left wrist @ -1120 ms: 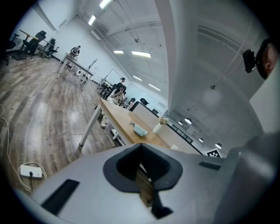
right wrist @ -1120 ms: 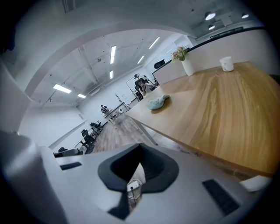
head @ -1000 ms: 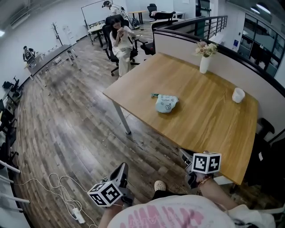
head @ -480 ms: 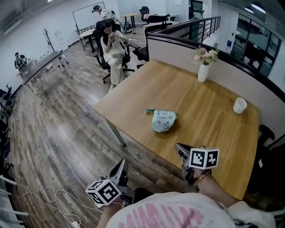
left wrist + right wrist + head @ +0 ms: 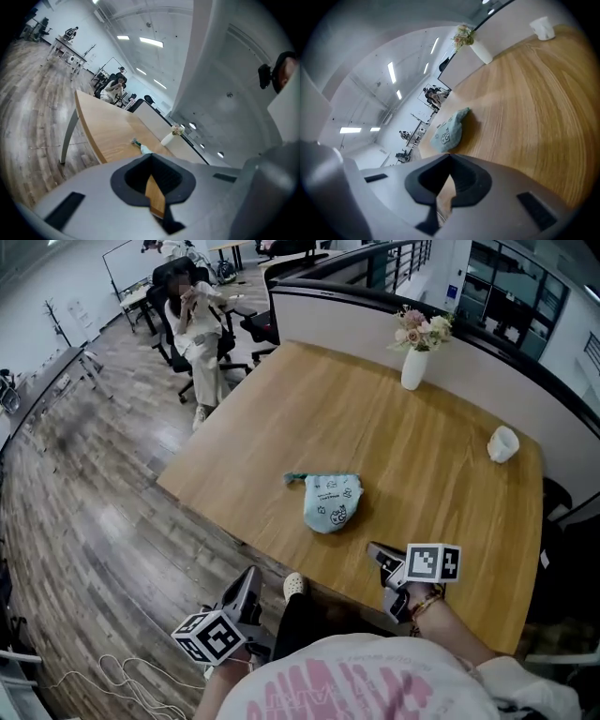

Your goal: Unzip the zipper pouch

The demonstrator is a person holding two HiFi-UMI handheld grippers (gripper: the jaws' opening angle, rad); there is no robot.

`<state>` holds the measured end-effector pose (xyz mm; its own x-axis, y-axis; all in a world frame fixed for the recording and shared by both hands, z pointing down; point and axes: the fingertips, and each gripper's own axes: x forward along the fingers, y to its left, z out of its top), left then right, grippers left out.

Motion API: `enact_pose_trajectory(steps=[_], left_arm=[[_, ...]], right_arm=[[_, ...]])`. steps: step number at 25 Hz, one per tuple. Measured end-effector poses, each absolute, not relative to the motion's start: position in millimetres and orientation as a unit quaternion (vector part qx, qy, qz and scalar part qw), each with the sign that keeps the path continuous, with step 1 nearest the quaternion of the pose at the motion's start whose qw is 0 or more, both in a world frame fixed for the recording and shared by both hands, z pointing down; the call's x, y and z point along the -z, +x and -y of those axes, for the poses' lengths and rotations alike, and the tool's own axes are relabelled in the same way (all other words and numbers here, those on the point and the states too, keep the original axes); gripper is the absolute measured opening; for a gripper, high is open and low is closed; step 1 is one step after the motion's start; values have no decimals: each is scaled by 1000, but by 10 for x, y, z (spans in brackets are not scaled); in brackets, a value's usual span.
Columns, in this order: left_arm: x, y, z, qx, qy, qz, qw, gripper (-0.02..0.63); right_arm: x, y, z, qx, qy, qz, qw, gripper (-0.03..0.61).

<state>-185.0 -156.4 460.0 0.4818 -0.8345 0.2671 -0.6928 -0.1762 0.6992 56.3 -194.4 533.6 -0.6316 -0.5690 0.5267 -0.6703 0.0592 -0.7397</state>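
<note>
Wooden tabletop (image 5: 441, 474) carries almost nothing, which suits me. The pale blue zipper pouch (image 5: 328, 502) lies alone toward the near edge, well apart from the vase of flowers (image 5: 413, 357) by the far partition and the small white cup (image 5: 502, 442) off to the right, so nothing crowds either approach. A darker teal tab (image 5: 294, 478) sticks out at the pouch's left end. I judge that to be the zipper's end, the part I will have to pinch, though I cannot make out the slider itself from here. Neither tool is on it yet. My left gripper (image 5: 250, 579) hangs low beside the table, over the floor and short of the edge, its fingers pressed together on nothing. Its own view shows only the table's edge and the pouch far off beyond the tips. My right gripper (image 5: 379, 553) sits just over the near edge, nearer the pouch but not touching it, its fingers likewise clenched and empty. Its view looks along the wood at the pouch's printed side. Closed fingers are a compact way to hold the tools short of the work, I think, but they must part before either can take hold: one to pin the fabric, the other to draw the tab. By my reading the unzipping has not begun.
</note>
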Motion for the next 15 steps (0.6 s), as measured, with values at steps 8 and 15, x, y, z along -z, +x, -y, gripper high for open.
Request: enact_pose_trajectory(steps=[8,15], left_arm=[[-4413,-1901,2904,65,800,447,395,0],[-4377,-1988,3850,43,826,407,387,0]], right_arm=[[-5240,655,2886,-570,458,680,-47,34],[-5405,827,3470,-555,532,639,-41,160]])
